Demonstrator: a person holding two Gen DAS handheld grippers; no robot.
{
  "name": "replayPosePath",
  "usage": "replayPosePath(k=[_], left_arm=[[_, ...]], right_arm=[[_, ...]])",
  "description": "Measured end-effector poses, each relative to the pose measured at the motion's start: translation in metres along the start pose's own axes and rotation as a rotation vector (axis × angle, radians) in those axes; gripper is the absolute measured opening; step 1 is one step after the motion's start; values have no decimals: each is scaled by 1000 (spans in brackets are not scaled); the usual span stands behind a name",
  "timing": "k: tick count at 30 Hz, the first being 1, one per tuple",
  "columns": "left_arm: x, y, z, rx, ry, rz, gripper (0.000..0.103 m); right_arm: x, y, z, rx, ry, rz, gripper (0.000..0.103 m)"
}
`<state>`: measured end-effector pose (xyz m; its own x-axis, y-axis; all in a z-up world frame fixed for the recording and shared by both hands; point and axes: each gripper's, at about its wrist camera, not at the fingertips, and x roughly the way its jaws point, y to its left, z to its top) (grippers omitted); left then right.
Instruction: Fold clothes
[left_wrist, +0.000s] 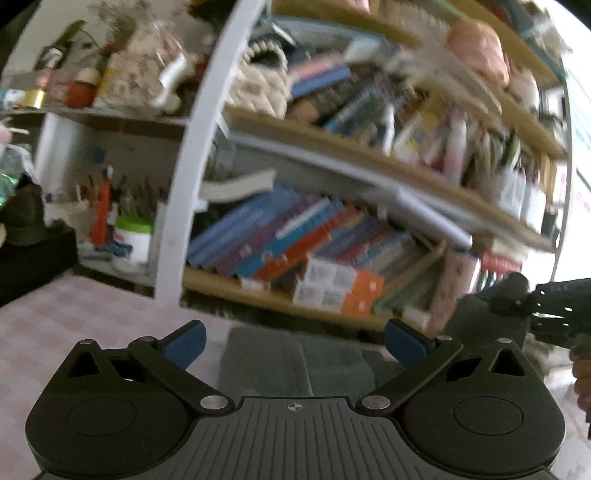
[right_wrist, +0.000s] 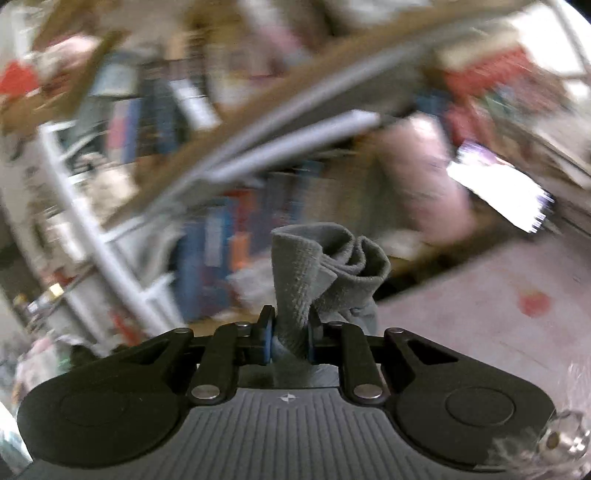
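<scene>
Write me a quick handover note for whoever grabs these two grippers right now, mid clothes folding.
Right gripper: shut on a bunched edge of the grey garment, lifted off the pink checked cloth.
Left gripper: open, nothing between its blue pads; grey fabric lies flat just ahead of it.
Both point toward the bookshelf; the views are blurred by motion.
Done: one edge picked up.
Left: probably take a second edge with the left gripper, carry the fold over, lay it flat. How many folds are already in, I cannot tell.
</scene>
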<state>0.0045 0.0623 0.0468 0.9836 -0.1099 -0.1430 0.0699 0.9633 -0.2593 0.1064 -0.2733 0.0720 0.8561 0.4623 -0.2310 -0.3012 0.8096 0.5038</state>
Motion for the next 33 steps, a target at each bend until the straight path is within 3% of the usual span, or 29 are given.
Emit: replayPosePath(k=[7,12,19,21,25,30,33], left_arm=[[-39,19,18,-127,-253,40,103],[-58,35,24,-241,-373,17,103],[-56,46,25,-323,-349,-6,103],[-54,47,24,-332,-337,-8,103],[-51,46,20,-321,-321,3,103],[-49,41,18,-280,-309,14,103],[-44,37,16,-250,-289,22,103]], right_arm=[[37,105,-8,-191,41,180,14],[70,153,-46,-277,211,283,14],[120,154,-114,-257,507,293,22],[120,148,-112,-188,516,343,29],[119,135,-107,-55,530,443,70],[95,118,-97,-8,501,484,71],[78,97,-90,2,458,458,71]])
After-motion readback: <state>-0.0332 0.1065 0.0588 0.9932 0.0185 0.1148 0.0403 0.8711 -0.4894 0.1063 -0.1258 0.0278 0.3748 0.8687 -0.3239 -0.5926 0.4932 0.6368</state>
